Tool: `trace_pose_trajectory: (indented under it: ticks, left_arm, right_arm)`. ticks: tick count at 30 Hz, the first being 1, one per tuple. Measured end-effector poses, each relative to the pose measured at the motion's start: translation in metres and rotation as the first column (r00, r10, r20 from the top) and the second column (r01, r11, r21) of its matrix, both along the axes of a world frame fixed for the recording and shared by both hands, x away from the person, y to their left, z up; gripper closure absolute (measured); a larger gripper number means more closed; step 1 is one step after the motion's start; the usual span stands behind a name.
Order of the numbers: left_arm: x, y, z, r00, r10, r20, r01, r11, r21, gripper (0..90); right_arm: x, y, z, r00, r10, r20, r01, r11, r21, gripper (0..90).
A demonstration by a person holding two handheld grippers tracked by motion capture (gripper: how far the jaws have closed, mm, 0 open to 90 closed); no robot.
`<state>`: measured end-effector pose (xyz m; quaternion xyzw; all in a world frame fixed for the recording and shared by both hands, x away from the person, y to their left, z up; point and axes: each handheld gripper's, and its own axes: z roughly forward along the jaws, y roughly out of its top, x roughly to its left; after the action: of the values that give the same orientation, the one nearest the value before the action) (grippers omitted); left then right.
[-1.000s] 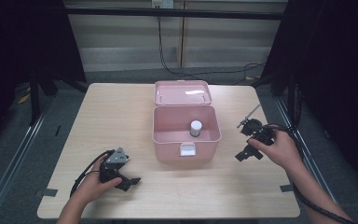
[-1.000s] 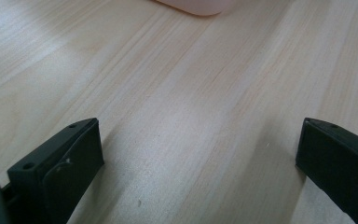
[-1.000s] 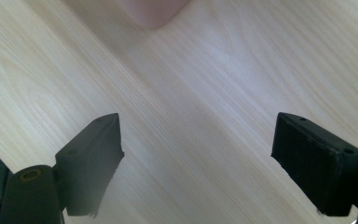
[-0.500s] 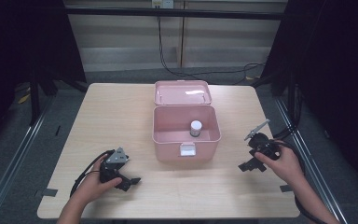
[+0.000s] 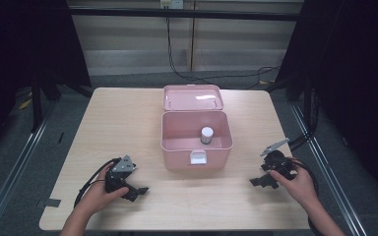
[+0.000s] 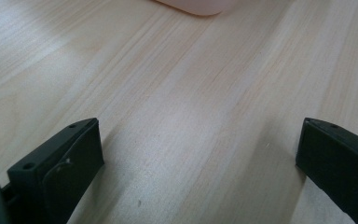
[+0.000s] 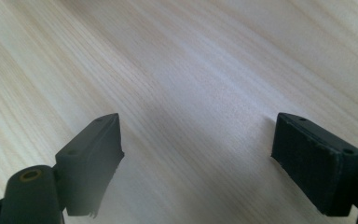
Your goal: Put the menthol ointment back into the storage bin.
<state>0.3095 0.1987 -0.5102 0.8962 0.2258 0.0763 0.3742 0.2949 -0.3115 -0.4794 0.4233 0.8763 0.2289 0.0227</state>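
Down and back comes the right gripper (image 5: 265,181) from beside the box (image 5: 197,140) to the worktop's (image 5: 128,123) near edge, jaws wide, empty. Box sits mid-worktop: pink, lid open, small white bottle (image 5: 206,134) upright inside. Left gripper (image 5: 137,191) rests low, wide, empty. Looks like a pause; next, reach back in.

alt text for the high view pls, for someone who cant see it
An open pink box sits mid-table on a light wooden table, its lid folded back and a small white-capped bottle standing inside. A person's hands rest on the near edge of the table, the left gripper and the right gripper both open and holding nothing.
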Motion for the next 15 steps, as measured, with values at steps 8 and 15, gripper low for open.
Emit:
trace_pose_trajectory:
  ticks: [8,15]
  left_arm:
    - [0.0,0.0,0.0,1.0,0.001,0.0,-0.001,1.0,0.0,0.0]
    - [0.0,0.0,0.0,1.0,0.0,0.0,0.0,1.0,0.0,0.0]
  right_arm:
    - [-0.007,-0.007,-0.012,0.9909,-0.001,0.135,-0.003,0.9995,0.031,13.6]
    - [-0.016,-0.005,-0.021,0.9709,-0.019,0.239,0.009,0.999,0.043,9.9]
